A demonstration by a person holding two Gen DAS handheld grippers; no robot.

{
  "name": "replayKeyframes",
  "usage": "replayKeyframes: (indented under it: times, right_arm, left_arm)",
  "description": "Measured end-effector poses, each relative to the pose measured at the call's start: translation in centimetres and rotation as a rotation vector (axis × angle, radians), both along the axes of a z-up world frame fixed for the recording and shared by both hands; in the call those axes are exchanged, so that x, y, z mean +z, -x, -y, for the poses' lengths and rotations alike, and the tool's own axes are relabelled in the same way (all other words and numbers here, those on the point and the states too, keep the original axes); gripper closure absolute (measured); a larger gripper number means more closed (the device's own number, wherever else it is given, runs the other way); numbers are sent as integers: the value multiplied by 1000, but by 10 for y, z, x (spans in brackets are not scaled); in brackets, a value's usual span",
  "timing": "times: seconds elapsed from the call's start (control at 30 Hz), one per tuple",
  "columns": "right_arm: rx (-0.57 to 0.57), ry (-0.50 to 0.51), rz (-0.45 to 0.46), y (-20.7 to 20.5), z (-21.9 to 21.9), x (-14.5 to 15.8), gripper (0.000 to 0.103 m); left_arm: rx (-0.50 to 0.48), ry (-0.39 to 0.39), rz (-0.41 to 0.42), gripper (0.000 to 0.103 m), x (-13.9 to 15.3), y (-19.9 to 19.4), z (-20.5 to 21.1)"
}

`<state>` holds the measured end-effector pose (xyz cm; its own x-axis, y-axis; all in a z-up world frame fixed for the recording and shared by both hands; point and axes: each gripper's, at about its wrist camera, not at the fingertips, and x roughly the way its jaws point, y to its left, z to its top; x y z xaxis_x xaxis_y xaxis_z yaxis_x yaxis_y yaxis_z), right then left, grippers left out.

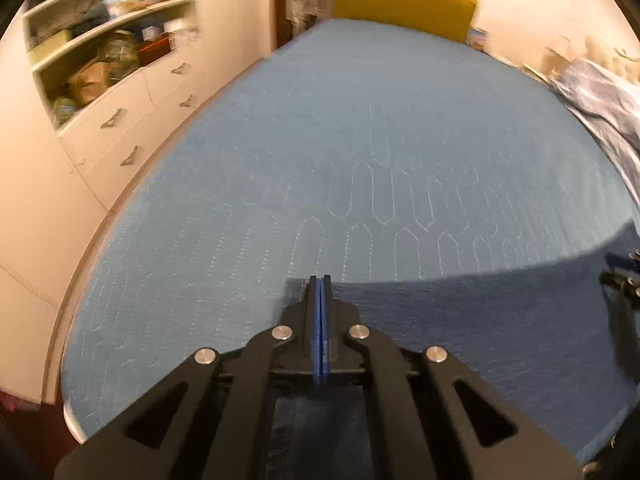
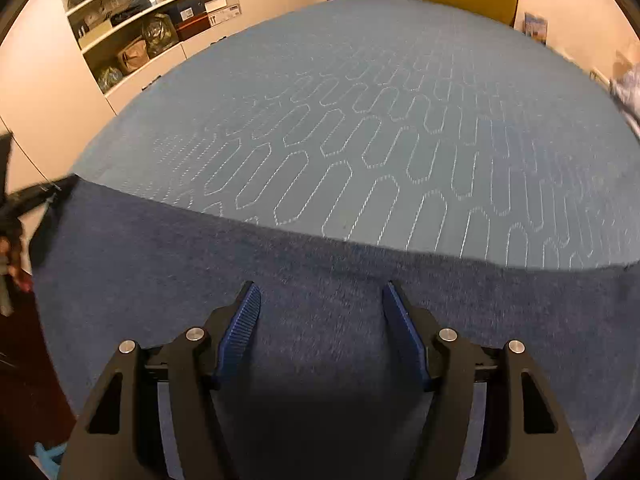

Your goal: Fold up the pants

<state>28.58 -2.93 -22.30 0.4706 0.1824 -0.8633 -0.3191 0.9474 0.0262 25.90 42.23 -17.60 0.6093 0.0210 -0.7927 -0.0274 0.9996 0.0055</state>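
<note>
The pants [image 2: 320, 280] lie spread flat across the near part of a bed [image 2: 380, 100], a dark blue fabric on the lighter blue quilted cover with its pale stitched pattern. Their far edge runs from left to right across the bed in both views.

The left gripper [image 1: 321, 280] is clenched, its two blue pads pressed together at the far left corner of the pants [image 1: 480, 312]. Whether a fold of cloth is caught between the pads cannot be told from the left wrist view. In the right wrist view this gripper [image 2: 56, 190] shows at the far left, at the raised corner of the dark fabric, with the person's hand [image 2: 10, 256] behind it.

The right gripper [image 2: 321, 300] is released, its blue ribbed pads [image 2: 244, 320] wide apart just above the pants, with nothing between them.

To the left of the bed stands a white cabinet [image 1: 120, 120] with drawers and open shelves full of bags and boxes. At the far end is a yellow headboard [image 1: 404, 4]. A crumpled light blue blanket [image 1: 600, 100] lies at the right edge of the bed
</note>
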Motion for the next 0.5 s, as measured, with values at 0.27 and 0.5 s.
replayKeyframes:
  times: [0.27,0.5]
  right_arm:
    - [-6,93,56,-6,-6,-9,34]
    - [-60,73,81,-2,-9,10,26]
  left_arm:
    - [-202,18,91,55,10,123,45]
    - [197,-18,118,59,0,126,-47]
